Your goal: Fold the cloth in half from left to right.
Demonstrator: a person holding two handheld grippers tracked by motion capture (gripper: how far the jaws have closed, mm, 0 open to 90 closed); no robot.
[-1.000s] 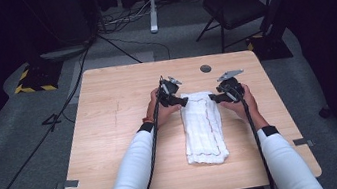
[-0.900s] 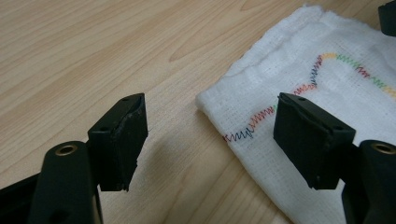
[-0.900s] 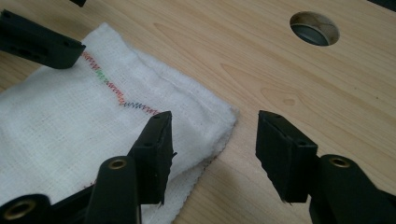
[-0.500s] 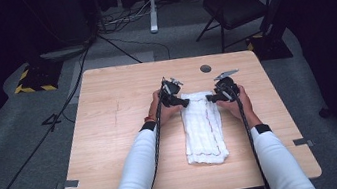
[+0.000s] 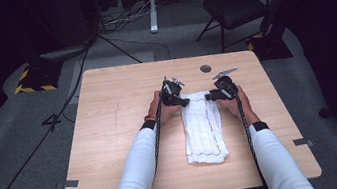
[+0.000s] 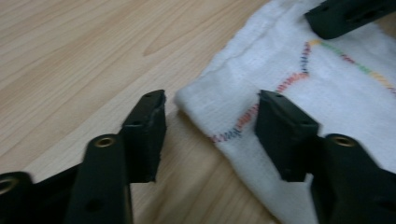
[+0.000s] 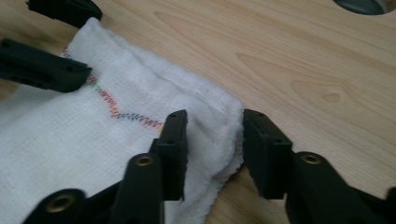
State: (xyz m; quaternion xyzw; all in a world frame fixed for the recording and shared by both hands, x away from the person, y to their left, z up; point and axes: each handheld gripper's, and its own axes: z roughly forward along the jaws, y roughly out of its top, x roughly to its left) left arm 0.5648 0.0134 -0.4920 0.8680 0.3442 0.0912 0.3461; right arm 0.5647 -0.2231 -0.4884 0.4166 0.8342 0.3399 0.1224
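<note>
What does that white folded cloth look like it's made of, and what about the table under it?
The cloth looks like soft woven cotton, matte, with a fine grid weave, fuzzy edges and a multicoloured zigzag stitch line. The table looks like light wood or wood-look laminate, smooth with a faint sheen and visible grain; which one is unclear.

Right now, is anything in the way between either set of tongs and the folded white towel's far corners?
Nothing visible. The left tongs straddle one far corner of the towel, jaws just closing, a gap still showing. The right tongs have just been closing around the other corner and do not yet pinch it. Bare table lies around.
</note>
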